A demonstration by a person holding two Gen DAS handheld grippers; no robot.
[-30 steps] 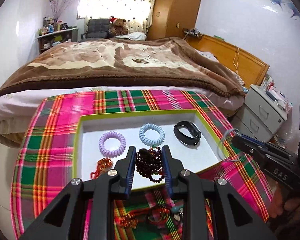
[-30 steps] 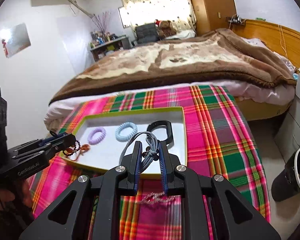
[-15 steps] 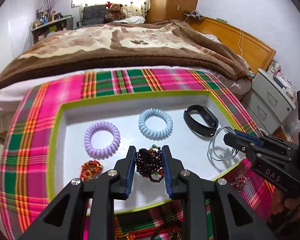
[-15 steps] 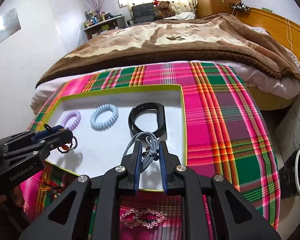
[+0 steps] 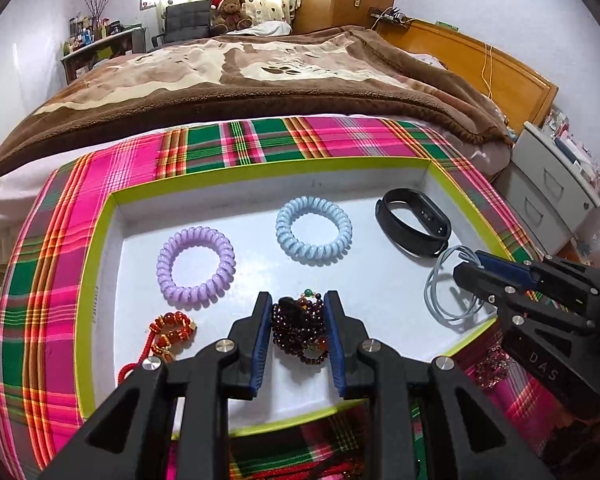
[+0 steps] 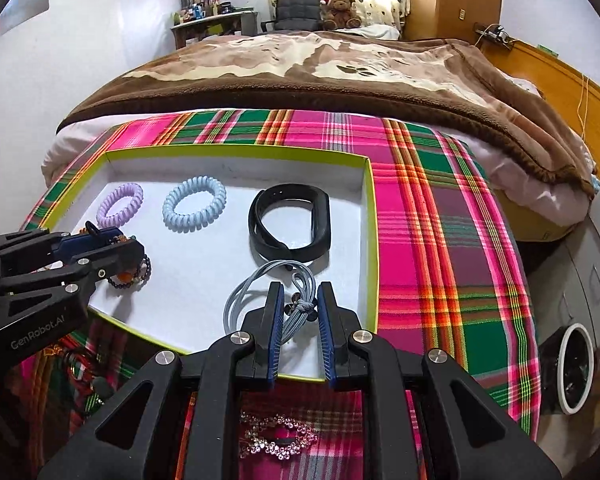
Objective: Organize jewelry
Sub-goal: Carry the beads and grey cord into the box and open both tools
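Two grippers are seen lower and closer to the white tray (image 5: 100, 264) than a second ago, when both hung above its near rim; the tray now fills more of each view, and less of the plaid cloth (image 5: 48, 240) in front of it is seen. The left gripper (image 5: 298, 332) is clamped on a dark red beaded bracelet (image 5: 300, 328), which is now carried over the tray floor; whether the beads touch the floor cannot be told. The right gripper (image 6: 299, 312) is clamped on a grey cord necklace (image 6: 256, 292), whose loops now lie over the tray's near right corner, just beside the black fitness band (image 6: 292, 220). The width of both grips is unchanged.

Counted inside the tray are two coil hair ties, one purple (image 5: 196, 264) and one pale blue (image 5: 314, 230), set side by side and apart; one black fitness band to their right; and one orange-red beaded bracelet (image 5: 172, 330) by the near left wall, with a red cord trailing from it. With the two held pieces, six items are counted in or over the tray. One rhinestone ornament (image 6: 276, 436) is seen on the plaid cloth in front of the tray, below the right gripper. More red cords (image 5: 312, 468) lie on the cloth under the left gripper, too hidden to be counted. Behind the cloth-covered surface, one bed with a brown blanket (image 5: 260, 80) is seen.
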